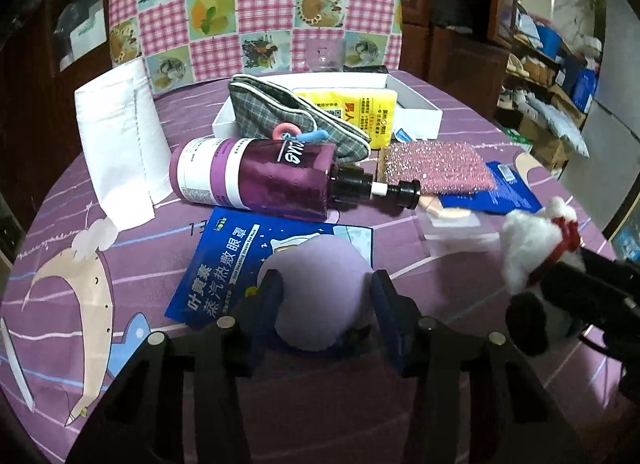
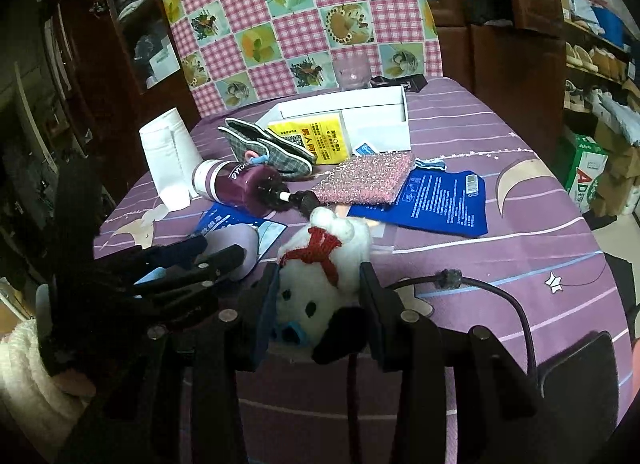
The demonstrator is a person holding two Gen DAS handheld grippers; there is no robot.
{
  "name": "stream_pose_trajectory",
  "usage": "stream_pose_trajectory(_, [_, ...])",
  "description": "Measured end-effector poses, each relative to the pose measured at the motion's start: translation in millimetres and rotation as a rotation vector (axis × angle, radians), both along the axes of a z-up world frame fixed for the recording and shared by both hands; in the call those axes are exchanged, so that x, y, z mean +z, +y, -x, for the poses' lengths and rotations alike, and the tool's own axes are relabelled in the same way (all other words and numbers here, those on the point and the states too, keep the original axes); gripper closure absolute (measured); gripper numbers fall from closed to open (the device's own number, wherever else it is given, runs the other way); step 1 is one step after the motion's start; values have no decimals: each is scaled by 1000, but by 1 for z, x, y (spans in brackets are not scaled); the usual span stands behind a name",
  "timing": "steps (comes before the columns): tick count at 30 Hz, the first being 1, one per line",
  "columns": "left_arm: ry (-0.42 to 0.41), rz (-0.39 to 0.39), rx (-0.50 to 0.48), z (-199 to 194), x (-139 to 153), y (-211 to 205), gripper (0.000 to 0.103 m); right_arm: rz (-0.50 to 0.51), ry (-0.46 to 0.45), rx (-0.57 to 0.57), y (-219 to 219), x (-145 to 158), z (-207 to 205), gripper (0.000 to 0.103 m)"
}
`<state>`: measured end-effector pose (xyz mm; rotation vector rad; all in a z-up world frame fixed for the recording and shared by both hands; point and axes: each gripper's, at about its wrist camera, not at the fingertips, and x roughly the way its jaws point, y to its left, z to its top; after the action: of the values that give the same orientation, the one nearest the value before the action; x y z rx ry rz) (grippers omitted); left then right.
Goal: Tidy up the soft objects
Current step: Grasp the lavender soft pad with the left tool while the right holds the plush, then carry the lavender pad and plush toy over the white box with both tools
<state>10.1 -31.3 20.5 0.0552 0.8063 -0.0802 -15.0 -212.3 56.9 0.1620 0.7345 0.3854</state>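
Plush dog [image 2: 320, 264], white and fluffy with black ears and a red ribbon, sits clamped between the right gripper [image 2: 320, 296] pads above the purple tablecloth [image 2: 500, 264], head toward the camera. Left gripper [image 1: 326, 296] squeezes a smooth, rounded lavender sponge [image 1: 320, 296] over a glossy blue packet [image 1: 224, 264], jaws partly closed. Beyond lies a purple pump bottle [image 1: 256, 176], nozzle pointing right.

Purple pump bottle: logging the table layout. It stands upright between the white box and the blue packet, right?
Not upright. The purple pump bottle lies on its side, pump pointing toward the pink scrubbing pad. It does sit between the white box and the blue packet; the left wrist view shows it.
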Motion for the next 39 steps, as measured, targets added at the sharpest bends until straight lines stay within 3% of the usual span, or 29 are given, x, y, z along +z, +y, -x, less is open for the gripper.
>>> stream_pose_trajectory(6, [37, -68, 8, -6, -6, -8, 69, 0, 4, -6, -1, -2, -1, 62])
stream_pose_trajectory(13, [52, -68, 22, -4, -1, -4, 88, -31, 49, -5, -5, -6, -12, 62])
stream_pose_trajectory(17, [61, -20, 54, 0, 13, 11, 98, -83, 71, 14, -7, 1, -17, 62])
stream_pose_trajectory(29, [-84, 40, 87, 26, 98, 32, 98, -164, 192, -11, -18, 60, -38, 62])
stream_pose_trajectory(34, [-132, 97, 66, 7, 131, 30, 98, -213, 195, -52, -19, 100, -70, 62])
stream_pose_trajectory(39, [-148, 164, 59, -32, 157, 32, 98, -277, 245, -115, -16, 118, -114, 62])
